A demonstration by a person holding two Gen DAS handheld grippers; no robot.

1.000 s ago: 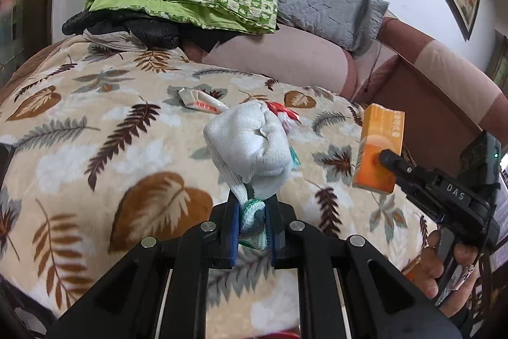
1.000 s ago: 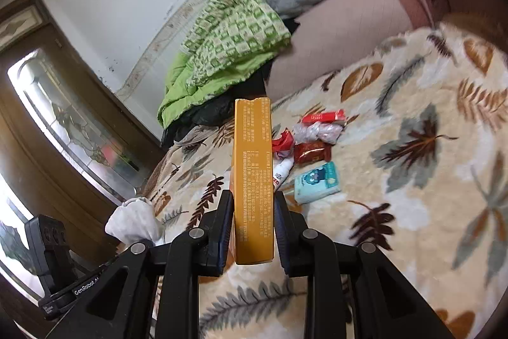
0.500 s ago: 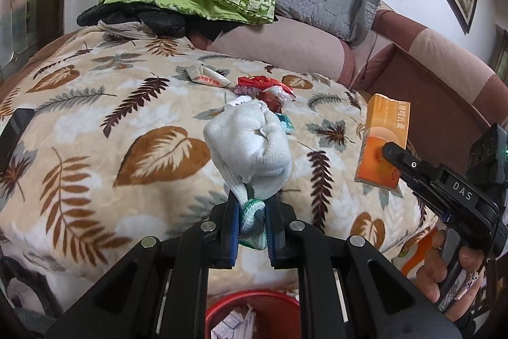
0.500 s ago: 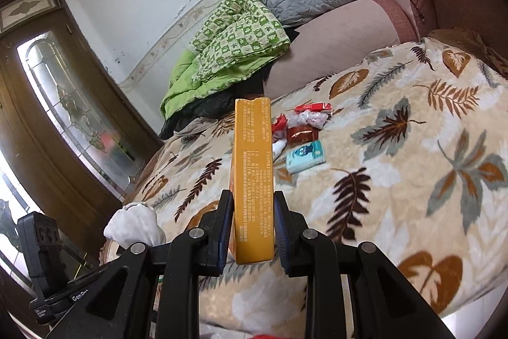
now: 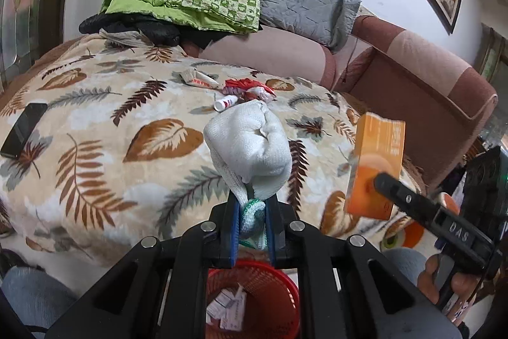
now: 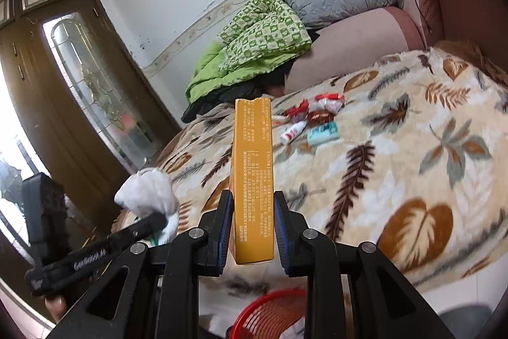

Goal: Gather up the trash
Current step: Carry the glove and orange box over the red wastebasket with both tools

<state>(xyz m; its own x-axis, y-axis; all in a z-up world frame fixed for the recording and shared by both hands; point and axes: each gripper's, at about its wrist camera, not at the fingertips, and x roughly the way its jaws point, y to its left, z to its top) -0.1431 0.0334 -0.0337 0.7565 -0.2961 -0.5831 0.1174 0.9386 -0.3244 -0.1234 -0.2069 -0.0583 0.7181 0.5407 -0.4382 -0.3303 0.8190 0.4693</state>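
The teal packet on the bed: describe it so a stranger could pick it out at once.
Start at the leaf-print blanket covering the bed, then find the small cluster of litter near its middle, in front of the green quilt. The teal packet lies flat at the cluster's near edge, just right of the white tube. It is the only blue-green piece among red and white wrappers.

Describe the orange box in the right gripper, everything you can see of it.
The orange box is a tall, slim carton that looks like cardboard, with dense small print down its narrow yellow-orange side and a paler round design on its broad face. It stands upright, clamped near its lower end between the fingers of the right gripper, clear of the bed. Its top edge looks slightly dented. A red basket sits below it, and nothing but the gripper touches it.
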